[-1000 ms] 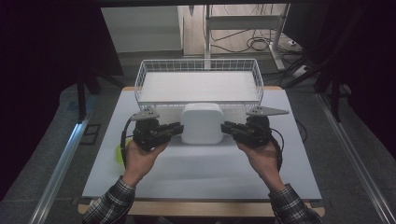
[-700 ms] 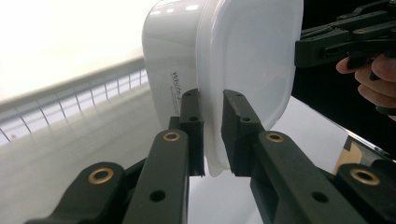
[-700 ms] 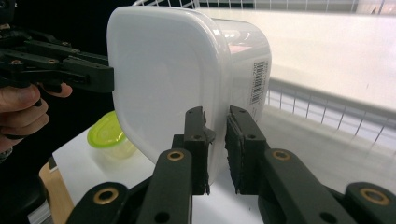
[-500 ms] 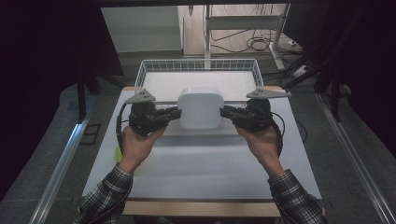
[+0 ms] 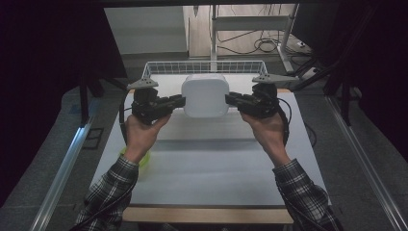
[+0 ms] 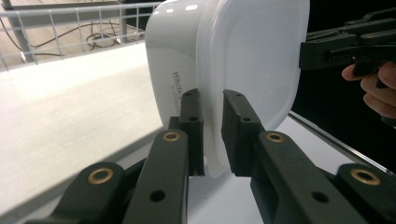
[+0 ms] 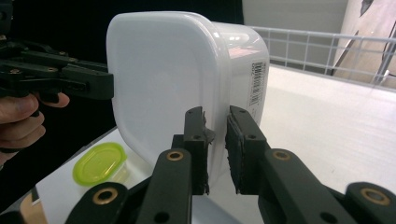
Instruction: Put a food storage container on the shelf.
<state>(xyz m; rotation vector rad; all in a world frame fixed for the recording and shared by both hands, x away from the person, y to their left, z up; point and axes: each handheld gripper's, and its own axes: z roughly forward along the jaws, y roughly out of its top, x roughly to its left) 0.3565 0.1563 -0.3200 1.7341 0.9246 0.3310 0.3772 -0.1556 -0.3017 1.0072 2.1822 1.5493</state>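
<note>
Gripping opposite rims, left claw (image 5: 179, 102) and right claw (image 5: 232, 100) are holding the white tub (image 5: 205, 95) aloft before the wire basket (image 5: 159, 68); placement is apparently remaining.

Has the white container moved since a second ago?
Yes. Clamped by both grippers, the white container has gone away from the person toward the wire basket; it now overlaps the basket's near rim in the high view.

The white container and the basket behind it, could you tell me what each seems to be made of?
White container: likely plastic, glossy, slightly translucent; highlights on rounded corners, printed label on its side. Basket: probably coated metal wire, white; thin open grid.
</note>
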